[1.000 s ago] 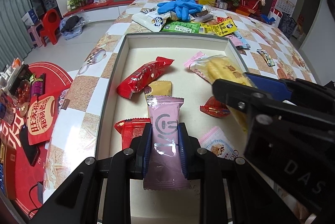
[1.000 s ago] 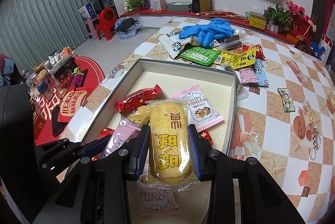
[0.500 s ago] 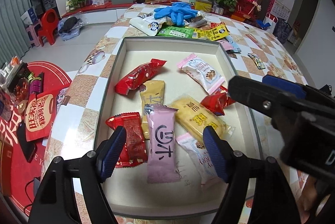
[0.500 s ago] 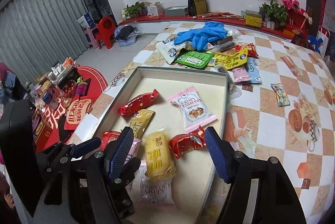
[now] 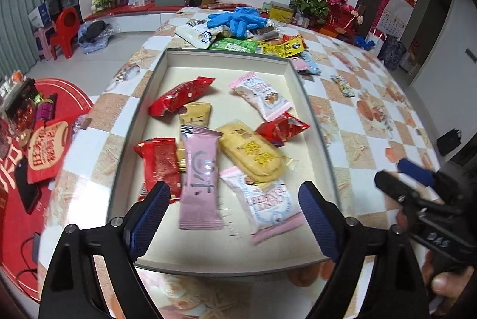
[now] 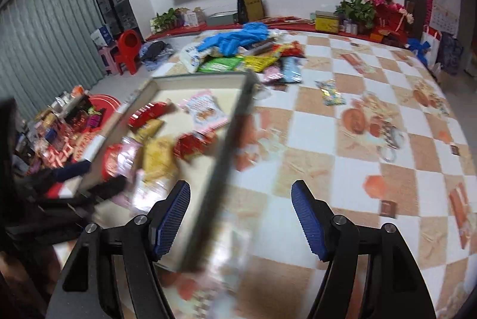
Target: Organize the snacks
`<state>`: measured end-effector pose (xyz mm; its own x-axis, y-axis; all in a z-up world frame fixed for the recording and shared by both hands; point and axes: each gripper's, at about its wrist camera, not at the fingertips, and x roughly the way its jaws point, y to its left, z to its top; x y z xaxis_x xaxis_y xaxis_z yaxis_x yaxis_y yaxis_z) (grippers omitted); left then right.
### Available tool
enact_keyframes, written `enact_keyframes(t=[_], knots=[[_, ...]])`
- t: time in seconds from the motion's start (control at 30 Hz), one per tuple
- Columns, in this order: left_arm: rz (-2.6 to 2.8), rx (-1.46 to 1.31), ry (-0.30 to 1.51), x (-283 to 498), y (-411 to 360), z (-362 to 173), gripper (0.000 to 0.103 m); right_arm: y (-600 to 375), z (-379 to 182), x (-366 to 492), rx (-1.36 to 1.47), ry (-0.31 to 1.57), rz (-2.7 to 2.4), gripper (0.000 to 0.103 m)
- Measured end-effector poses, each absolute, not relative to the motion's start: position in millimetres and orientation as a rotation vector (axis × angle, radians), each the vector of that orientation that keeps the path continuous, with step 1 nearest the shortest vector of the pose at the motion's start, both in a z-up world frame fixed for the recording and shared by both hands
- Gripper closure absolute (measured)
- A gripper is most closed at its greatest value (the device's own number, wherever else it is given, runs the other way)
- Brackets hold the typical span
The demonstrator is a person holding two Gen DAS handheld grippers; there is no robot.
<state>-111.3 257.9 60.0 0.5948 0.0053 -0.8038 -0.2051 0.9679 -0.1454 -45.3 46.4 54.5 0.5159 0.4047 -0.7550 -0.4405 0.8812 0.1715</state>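
The pink snack packet [image 5: 199, 181] and yellow cracker packet [image 5: 250, 153] have been released into the tray [image 5: 310, 110]; left gripper [image 5: 234, 217] jaws have just been opening, right gripper [image 6: 240, 217] jaws are spread, nothing gripped.

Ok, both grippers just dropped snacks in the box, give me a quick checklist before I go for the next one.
1. Left gripper empty, jaws just opened: ok.
2. Right gripper empty, jaws just opened: ok.
3. Pink packet lying inside the box: ok.
4. Yellow packet inside the box: ok.
5. Loose snack pile beyond the box still to collect: not ok.
6. Right gripper's view sharp enough to aim: not ok, blurred.
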Motion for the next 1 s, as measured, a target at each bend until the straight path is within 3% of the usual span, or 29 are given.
enact_keyframes(t=[0.2, 0.53, 0.73, 1.0], knots=[[0.142, -0.367, 0.868, -121, 268, 68, 0.013, 15, 38, -42, -0.017, 0.936, 0.483, 0.031], [0.292, -0.197, 1.004, -133, 272, 61, 0.013, 91, 63, -67, -0.185, 0.874, 0.679, 0.031], [0.377, -0.135, 0.977, -142, 269, 66, 0.014, 110, 55, -72, -0.225, 0.917, 0.737, 0.031], [0.358, -0.230, 1.002, -143, 279, 63, 0.013, 112, 57, -75, -0.243, 0.924, 0.755, 0.031]])
